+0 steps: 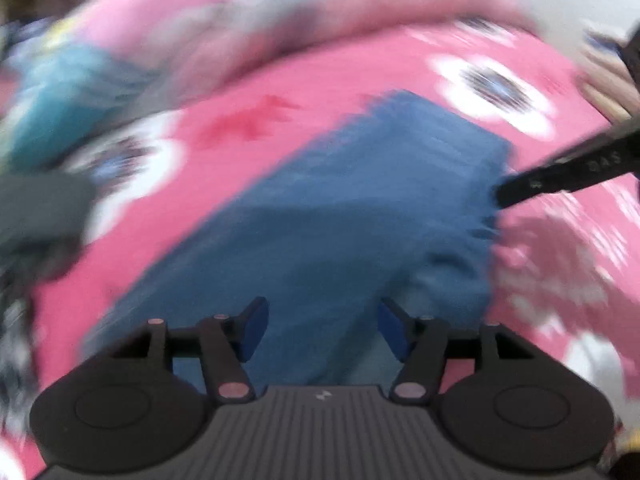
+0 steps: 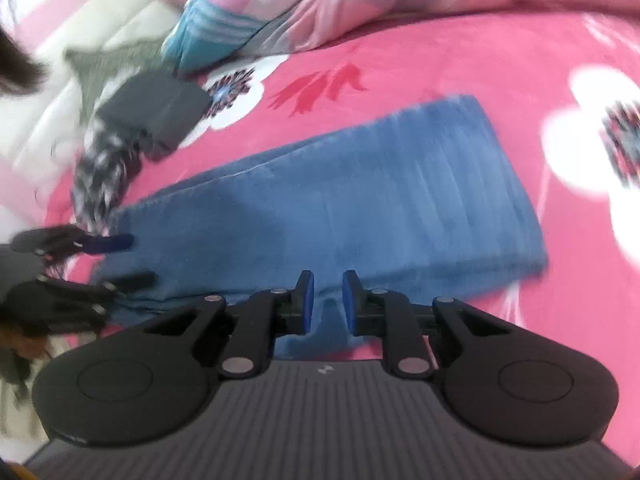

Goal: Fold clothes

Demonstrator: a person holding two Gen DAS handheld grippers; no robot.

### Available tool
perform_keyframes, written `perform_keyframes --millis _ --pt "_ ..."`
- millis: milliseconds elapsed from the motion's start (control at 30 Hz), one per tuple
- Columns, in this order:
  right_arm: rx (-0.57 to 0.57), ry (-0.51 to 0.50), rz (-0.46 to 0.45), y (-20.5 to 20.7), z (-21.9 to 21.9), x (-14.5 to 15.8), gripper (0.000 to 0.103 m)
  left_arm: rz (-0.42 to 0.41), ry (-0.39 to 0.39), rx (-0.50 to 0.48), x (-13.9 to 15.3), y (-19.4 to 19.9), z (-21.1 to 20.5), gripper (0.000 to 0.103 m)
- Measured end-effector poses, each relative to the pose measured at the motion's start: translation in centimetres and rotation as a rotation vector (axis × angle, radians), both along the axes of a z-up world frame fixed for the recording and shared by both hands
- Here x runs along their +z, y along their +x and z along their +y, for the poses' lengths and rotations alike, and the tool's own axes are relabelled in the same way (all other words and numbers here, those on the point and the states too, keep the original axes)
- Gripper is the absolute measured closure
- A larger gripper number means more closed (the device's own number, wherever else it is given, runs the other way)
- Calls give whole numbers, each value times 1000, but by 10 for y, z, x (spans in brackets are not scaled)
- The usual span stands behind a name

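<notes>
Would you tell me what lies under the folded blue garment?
The blue garment rests on the pink floral bedsheet, visible all around it. Whatever lies directly beneath is covered.

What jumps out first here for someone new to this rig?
The blue garment, already folded into a long slab, lies diagonally across the middle of a hot-pink floral bedsheet. Both grippers sit at its near edge: the right gripper with fingers narrowly apart over the cloth, the left gripper wide open above it. A dark folded item and a pink-and-teal quilt lie beyond, at upper left.
</notes>
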State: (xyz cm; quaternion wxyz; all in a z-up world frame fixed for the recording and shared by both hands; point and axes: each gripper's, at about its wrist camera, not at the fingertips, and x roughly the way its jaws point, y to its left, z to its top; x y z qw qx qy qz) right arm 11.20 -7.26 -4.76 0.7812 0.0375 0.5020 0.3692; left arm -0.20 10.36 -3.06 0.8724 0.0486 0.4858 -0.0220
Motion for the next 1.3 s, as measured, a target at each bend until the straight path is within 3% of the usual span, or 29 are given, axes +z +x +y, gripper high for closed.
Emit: perform_keyframes --millis 133,300,500,667,767,900,1100,1300 --pt "-39 57 15 -29 11 -12 88 10 40 -165 -15 21 -30 45" --pt "-85 114 -2 -48 15 -10 88 19 125 -251 -25 27 -47 48" --pt "-86 81 39 -44 17 -28 88 53 115 -236 -21 31 -42 50" --pt "-93 105 26 -43 16 -40 101 63 160 -219 -28 37 -45 55" --pt "-88 137 17 -44 14 -43 102 44 205 -202 -36 39 -50 65" --pt "-95 180 25 -45 10 -45 102 -2 222 -178 -33 37 -53 94" --pt "-77 178 -3 -40 16 -46 102 -79 162 -126 -15 31 -46 97" --pt "-167 254 7 -30 19 -48 101 -107 130 -159 -14 22 -44 97"
